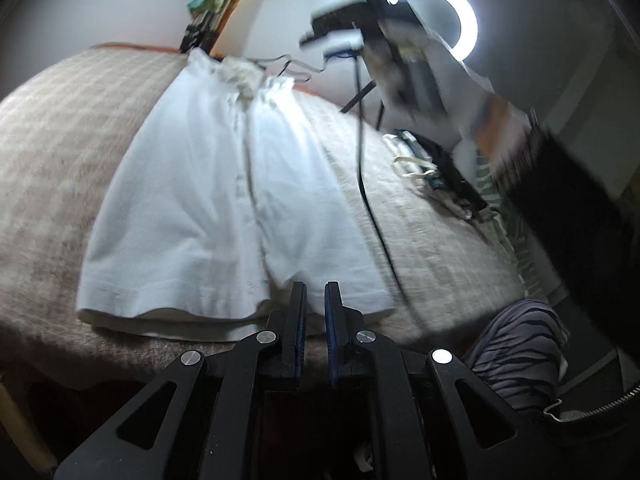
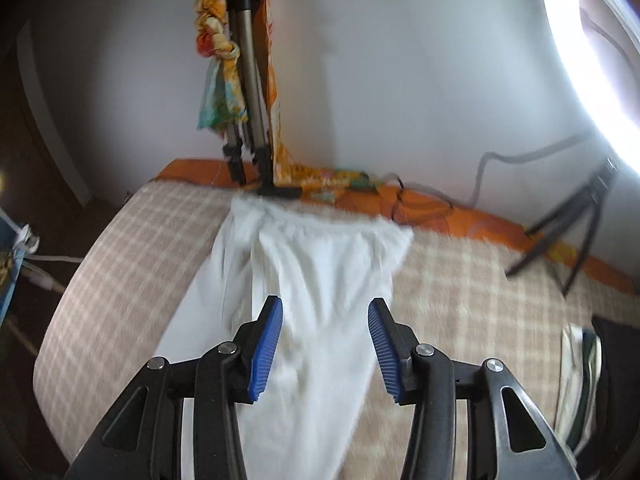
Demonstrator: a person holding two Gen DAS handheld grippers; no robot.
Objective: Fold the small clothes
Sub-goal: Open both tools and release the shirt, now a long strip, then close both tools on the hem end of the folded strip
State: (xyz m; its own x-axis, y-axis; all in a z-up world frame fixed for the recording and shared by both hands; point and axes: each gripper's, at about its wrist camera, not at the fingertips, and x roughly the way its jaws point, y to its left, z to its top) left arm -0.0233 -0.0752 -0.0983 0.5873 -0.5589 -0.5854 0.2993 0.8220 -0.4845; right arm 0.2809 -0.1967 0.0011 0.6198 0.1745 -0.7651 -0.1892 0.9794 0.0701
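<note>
white shorts [image 1: 224,200]: lying flat on the bed [image 1: 56,152], waist end at 12 o'clock by the wall, leg ends at 6 o'clock near the left tongs.
left tongs [image 1: 316,300]: pressed nearly together with only a thin gap, nothing between them; the tips sit right at the hem of one leg of the shorts.
right tongs [image 2: 325,320]: wide apart, hanging over the white shorts [image 2: 320,280]; the cloth shows between the blue pads [image 2: 267,344] but they do not pinch it.
bed cover: tan with checks, under the shorts.
tripod [image 2: 250,92]: stands at 12 o'clock past the waist end, with a bright scarf [image 2: 216,40] hung on it.
ring light [image 1: 452,16]: glowing at 1 o'clock.
black cable [image 1: 368,200]: runs down the bed at 3 o'clock of the shorts.
</note>
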